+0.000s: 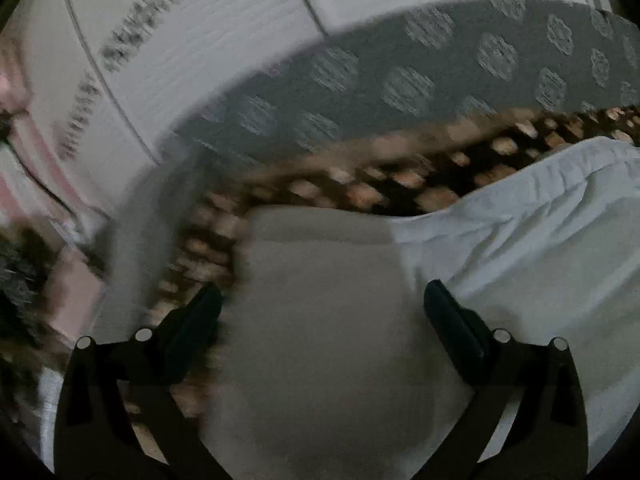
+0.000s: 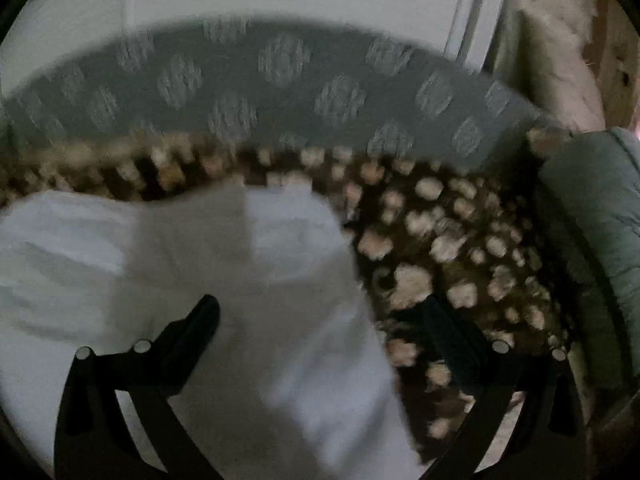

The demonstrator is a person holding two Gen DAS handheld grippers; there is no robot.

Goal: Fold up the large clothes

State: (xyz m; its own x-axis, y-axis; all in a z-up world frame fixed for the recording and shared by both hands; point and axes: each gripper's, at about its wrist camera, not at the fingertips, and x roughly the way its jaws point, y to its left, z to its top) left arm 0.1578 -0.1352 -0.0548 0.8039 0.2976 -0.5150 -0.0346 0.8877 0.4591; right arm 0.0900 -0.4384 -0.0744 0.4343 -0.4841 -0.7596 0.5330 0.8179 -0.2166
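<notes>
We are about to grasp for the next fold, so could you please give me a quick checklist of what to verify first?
1. Left gripper open: ok, fingers spread wide.
2. Right gripper open: ok, nothing between the fingers.
3. White garment under the left gripper: ok, cloth fills the gap.
4. Garment edge within the right gripper's span: ok, the edge runs between the fingers, over the spotted blanket.
5. Garment lying flat: not ok, creases show.
6. Exact corners: cannot tell, both views are blurred.
</notes>
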